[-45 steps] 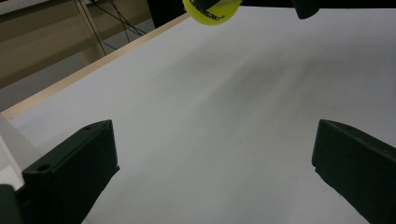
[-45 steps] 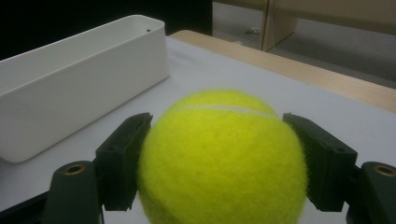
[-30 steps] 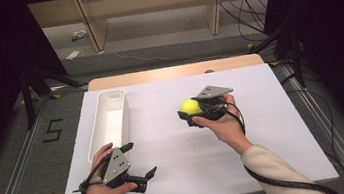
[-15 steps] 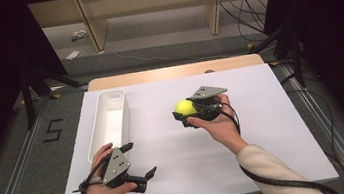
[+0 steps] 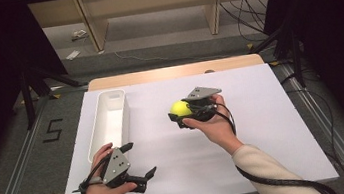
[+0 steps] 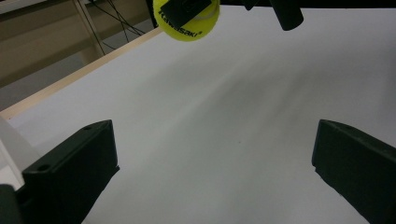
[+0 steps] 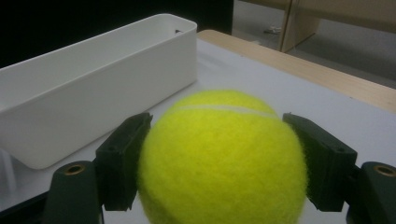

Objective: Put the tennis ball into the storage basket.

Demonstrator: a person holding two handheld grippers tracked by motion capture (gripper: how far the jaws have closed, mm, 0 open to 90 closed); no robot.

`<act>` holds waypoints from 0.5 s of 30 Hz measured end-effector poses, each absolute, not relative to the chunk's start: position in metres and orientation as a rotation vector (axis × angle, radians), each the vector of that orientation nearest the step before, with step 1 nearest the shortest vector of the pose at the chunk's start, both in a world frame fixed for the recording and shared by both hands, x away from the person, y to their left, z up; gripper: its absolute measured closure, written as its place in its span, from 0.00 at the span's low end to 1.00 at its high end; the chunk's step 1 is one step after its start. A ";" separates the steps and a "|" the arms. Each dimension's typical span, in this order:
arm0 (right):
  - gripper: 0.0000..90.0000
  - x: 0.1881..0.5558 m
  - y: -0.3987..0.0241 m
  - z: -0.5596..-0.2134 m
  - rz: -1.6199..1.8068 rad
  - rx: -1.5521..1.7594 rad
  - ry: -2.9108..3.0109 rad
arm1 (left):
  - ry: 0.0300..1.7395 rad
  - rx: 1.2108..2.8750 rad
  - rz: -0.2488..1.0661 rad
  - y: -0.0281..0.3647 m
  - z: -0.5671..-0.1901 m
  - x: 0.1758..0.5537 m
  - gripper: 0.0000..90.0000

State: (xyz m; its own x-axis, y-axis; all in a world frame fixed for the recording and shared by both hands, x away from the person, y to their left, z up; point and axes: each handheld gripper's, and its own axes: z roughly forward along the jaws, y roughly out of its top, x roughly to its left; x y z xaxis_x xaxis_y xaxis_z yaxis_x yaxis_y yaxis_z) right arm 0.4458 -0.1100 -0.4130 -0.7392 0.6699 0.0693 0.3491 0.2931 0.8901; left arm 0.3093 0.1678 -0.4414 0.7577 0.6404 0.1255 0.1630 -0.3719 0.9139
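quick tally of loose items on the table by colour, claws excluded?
Yellow: 1, the tennis ball, held in the right claw, jaws closed on its sides.
White: 1, the long tray, left side of the table, beyond the open left claw.
Total: 2

1. The tennis ball (image 7: pixel 219 163) pressed between my right gripper (image 7: pixel 219 168) jaws is fuzzy yellow felt with a smooth white seam.
2. My jaws are matt black plastic, on the left gripper (image 6: pixel 215 168) too.
3. The white bin (image 7: pixel 93 84) looks like smooth plastic with a faint sheen.
4. The white board (image 5: pixel 265 130) is matt and smooth.
5. The table edge (image 5: pixel 176 71) beyond it looks like pale wood.
6. The plate (image 5: pixel 113 165) on my left gripper is flat matt grey.
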 end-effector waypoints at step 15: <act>0.30 0.447 -0.103 -0.414 1.427 0.917 2.258 | 0.610 1.918 0.577 0.168 -0.441 0.309 0.00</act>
State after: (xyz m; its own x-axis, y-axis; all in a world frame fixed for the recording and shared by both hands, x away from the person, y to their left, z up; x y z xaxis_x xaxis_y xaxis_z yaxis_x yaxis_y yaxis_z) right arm 0.4468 -0.1028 -0.4136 -0.7444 0.6640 0.0705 0.3489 0.2968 0.8889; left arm 0.3092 0.1675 -0.4414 0.7590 0.6387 0.1266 0.1611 -0.3726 0.9139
